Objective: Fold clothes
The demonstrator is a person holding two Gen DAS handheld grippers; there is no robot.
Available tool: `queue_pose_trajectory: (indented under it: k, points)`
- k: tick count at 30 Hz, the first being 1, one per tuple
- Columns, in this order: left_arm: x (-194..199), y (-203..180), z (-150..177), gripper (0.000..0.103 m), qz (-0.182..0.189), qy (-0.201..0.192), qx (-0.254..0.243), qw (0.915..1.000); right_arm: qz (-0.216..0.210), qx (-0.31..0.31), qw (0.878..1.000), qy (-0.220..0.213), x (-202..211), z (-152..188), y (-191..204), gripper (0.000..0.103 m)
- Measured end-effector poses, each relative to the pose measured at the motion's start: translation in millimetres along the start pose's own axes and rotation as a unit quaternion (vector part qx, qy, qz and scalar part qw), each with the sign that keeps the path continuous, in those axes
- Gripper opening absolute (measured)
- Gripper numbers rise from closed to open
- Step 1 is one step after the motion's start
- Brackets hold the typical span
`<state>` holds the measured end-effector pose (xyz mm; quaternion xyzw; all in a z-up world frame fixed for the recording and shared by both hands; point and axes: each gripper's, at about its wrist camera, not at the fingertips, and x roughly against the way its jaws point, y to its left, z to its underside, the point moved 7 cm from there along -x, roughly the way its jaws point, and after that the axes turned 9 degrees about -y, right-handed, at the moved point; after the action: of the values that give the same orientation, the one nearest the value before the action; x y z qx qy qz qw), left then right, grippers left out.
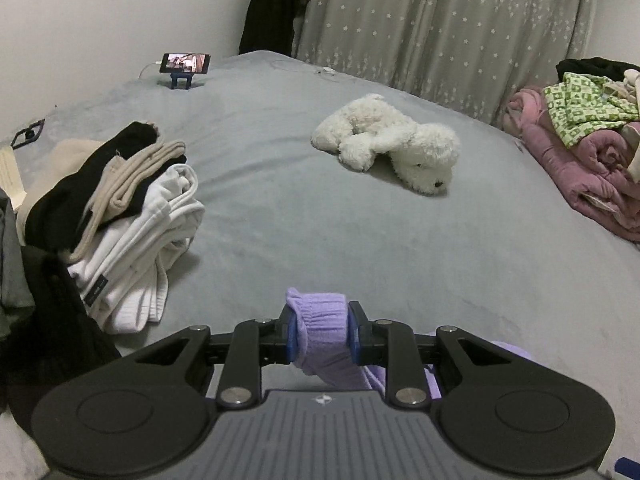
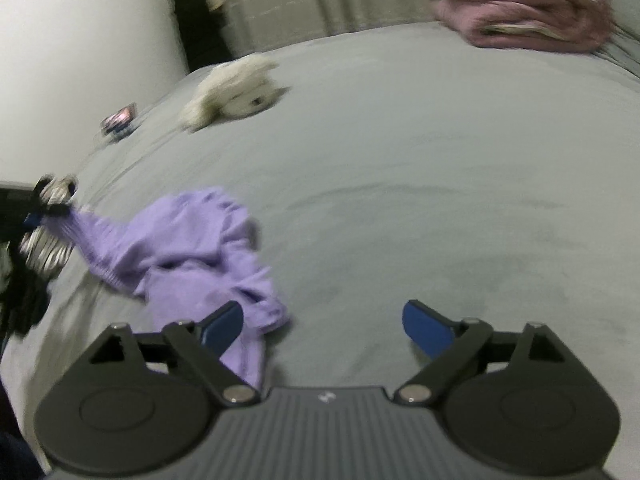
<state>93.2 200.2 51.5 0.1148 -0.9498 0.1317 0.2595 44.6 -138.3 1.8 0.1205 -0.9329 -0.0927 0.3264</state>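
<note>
The left claw (image 1: 320,330) is clamped on the ribbed cuff of a purple garment (image 1: 322,326), which sits bunched between its blue pads at the lower middle of the left wrist view; the rest of the cloth drops out of sight below the fingers. In the right wrist view the same purple garment (image 2: 200,248) lies crumpled on the grey bed (image 2: 400,200) at lower left, one end stretched toward the left edge of the frame, where the other claw grips it. The right claw (image 2: 322,322) stands wide apart with nothing between its fingers; its left pad (image 2: 224,326) lies over the near edge of the purple cloth, though I cannot tell whether it touches it, while the other pad is over bare sheet. That view is blurred.

On the bed, a white plush dog (image 1: 390,142) lies on its side at centre right of the left view. A heap of white, beige and black clothes (image 1: 124,208) fills the left side. A pink blanket (image 1: 576,164) with a green patterned cloth (image 1: 580,110) on top sits at the right edge. A phone on a small blue stand (image 1: 185,65) is at upper left, its screen lit. A star-printed curtain (image 1: 440,20) hangs behind the bed.
</note>
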Motion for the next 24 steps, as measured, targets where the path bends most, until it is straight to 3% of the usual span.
queue_pose_trajectory:
  k: [6,8,10,12,16,17,19,20,21,23,24]
  points:
    - [10.6,1.0,-7.0,0.023,0.025,-0.023,0.012,0.9993,-0.042,0.049,0.998,0.000,-23.5,7.0,34.7,0.090]
    - [12.9,3.3,-10.7,0.023,0.023,-0.031,0.016,0.9991,-0.055,0.056,0.997,0.001,-31.4,9.7,42.8,0.037]
    - [14.1,7.0,-13.8,0.023,0.018,-0.036,0.020,0.9990,-0.047,0.098,0.994,-0.015,-28.0,7.0,52.1,0.020]
    - [15.0,11.5,-16.3,0.023,0.019,-0.040,0.032,0.9985,-0.008,0.167,0.984,-0.055,-14.7,-6.5,56.9,0.016]
    - [18.7,14.6,-19.3,0.022,0.041,-0.042,0.059,0.9965,0.116,0.277,0.938,-0.176,35.8,-52.1,45.3,0.011]
    - [19.4,13.4,-18.8,0.022,0.050,-0.040,0.066,0.9958,0.153,0.296,0.919,-0.210,50.5,-62.3,39.6,0.005]
    - [20.7,10.2,-17.2,0.022,0.069,-0.031,0.084,0.9936,0.233,0.330,0.872,-0.279,82.4,-80.3,25.2,0.005]
    - [20.8,6.5,-15.9,0.022,0.076,-0.028,0.082,0.9933,0.262,0.337,0.853,-0.299,94.9,-86.0,16.7,0.005]
    - [20.8,2.7,-14.6,0.022,0.083,-0.025,0.080,0.9931,0.279,0.337,0.847,-0.302,102.1,-89.2,6.6,0.005]
    - [18.3,-3.6,-10.9,0.022,0.085,-0.016,0.069,0.9939,0.272,0.314,0.873,-0.256,98.4,-86.4,-17.2,0.006]
    - [15.5,-5.9,-8.3,0.022,0.079,-0.011,0.061,0.9949,0.255,0.295,0.894,-0.223,89.0,-79.2,-28.5,0.007]
